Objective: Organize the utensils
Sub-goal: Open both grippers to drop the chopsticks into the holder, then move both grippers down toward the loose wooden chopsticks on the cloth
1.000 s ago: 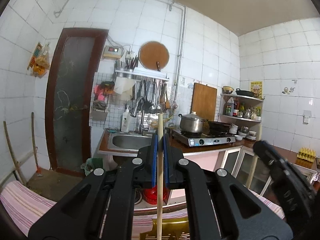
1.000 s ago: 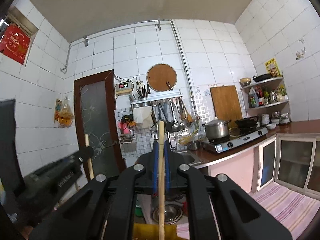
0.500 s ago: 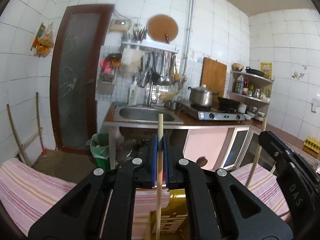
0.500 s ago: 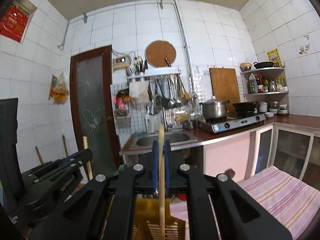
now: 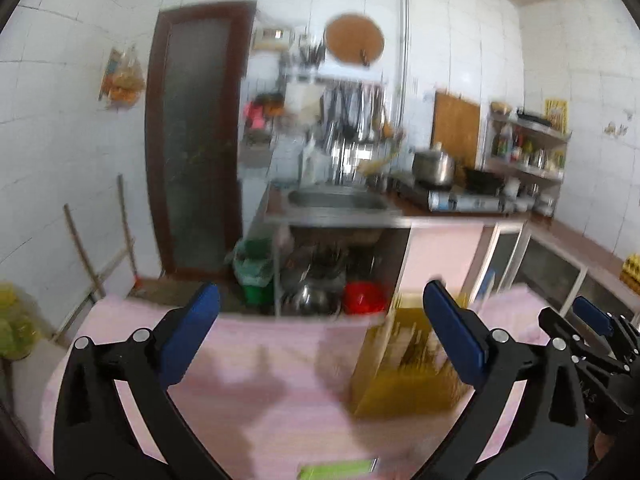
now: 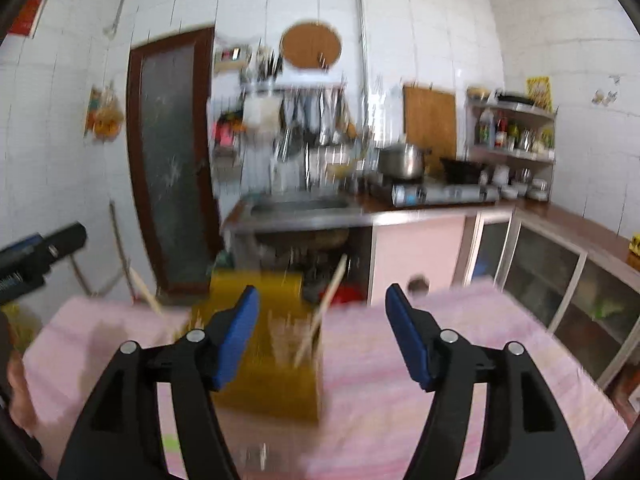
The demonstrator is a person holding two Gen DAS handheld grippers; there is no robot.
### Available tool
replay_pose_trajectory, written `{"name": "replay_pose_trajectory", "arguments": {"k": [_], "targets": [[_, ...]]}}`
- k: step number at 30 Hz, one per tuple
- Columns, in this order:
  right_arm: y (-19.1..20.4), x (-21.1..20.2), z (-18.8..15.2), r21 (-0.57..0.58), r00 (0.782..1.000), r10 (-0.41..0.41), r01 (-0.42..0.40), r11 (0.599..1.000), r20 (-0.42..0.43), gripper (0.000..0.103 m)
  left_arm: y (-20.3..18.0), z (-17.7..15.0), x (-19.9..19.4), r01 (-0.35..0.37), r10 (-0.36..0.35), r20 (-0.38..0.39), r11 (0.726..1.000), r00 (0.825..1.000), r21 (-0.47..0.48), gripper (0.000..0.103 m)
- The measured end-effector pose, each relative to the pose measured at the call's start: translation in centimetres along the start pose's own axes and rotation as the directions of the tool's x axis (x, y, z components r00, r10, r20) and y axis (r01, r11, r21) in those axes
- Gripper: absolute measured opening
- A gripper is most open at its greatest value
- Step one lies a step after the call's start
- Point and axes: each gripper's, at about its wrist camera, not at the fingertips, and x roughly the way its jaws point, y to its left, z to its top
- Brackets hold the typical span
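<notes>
Left wrist view
- Left gripper (image 5: 320, 320): the blue fingers (image 5: 188, 332) stand wide apart, with nothing between them.
- Utensil holder (image 5: 404, 364): a yellow slotted box, standing on the pink striped tablecloth (image 5: 260, 380), right of centre and partly behind the right finger.
- Utensils: thin sticks inside the box, probably chopsticks; motion blur makes them hard to tell.
- Right gripper (image 5: 592, 320): at the right edge, cut off by the frame.
- Green object (image 5: 336, 468): flat, at the bottom edge, not identifiable.
- Background: sink (image 5: 336, 200), pot (image 5: 434, 164) on the gas stove (image 5: 460, 200), brown door (image 5: 196, 140).

Right wrist view
- Right gripper (image 6: 322, 316): fingers spread apart, holding nothing.
- Utensil holder (image 6: 272, 360): just behind the left finger, its lower part blurred.
- Chopstick (image 6: 320, 316): wooden, leaning to the right out of the holder.
- Second chopstick (image 6: 146, 292): tilted, left of the holder; I cannot tell whether it is inside.
- Left gripper (image 6: 36, 252): at the left edge, only its tip is visible.
</notes>
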Motion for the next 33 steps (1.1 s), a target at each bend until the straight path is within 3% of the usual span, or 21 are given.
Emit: {"name": "replay_pose_trajectory", "arguments": {"k": [5,9,15,19,23,26,33], "targets": [[1.3,-0.5,-6.9,-0.015,0.984,0.015,-0.018,1.000,-0.179,0.067,1.9,-5.7,-1.3,-0.027,0.027,-0.128,1.000,0.991,-0.003,0.098],[2.2,0.6,-11.3,-0.010,0.952,0.020,-0.024,1.000,-0.305,0.067,3.2,-11.2,-0.2,-0.045,0.040,-0.282,0.999,0.958,-0.011,0.098],[3.5,2.3,-14.8,-0.017,0.915,0.014,-0.023,1.000,-0.403,0.067,4.1,-15.9,2.5,-0.082,0.068,-0.416,0.997,0.907,-0.016,0.098],[4.1,3.1,-16.0,-0.027,0.895,0.001,-0.015,1.000,-0.447,0.065,4.2,-17.8,3.5,-0.081,0.064,-0.457,0.997,0.887,-0.017,0.098],[5.3,3.6,-16.2,-0.037,0.884,0.006,-0.026,0.999,-0.468,0.057,3.4,-18.4,3.9,-0.070,0.077,-0.452,0.997,0.889,0.031,0.098],[5.8,3.6,-16.2,-0.035,0.880,0.008,-0.028,0.999,-0.475,0.048,3.0,-19.0,4.3,-0.057,0.073,-0.474,0.997,0.878,0.048,0.098],[6.8,3.9,-15.9,-0.038,0.869,-0.002,-0.020,0.999,-0.495,0.042,2.5,-19.5,5.0,-0.040,0.075,-0.489,0.996,0.869,0.081,0.092]]}}
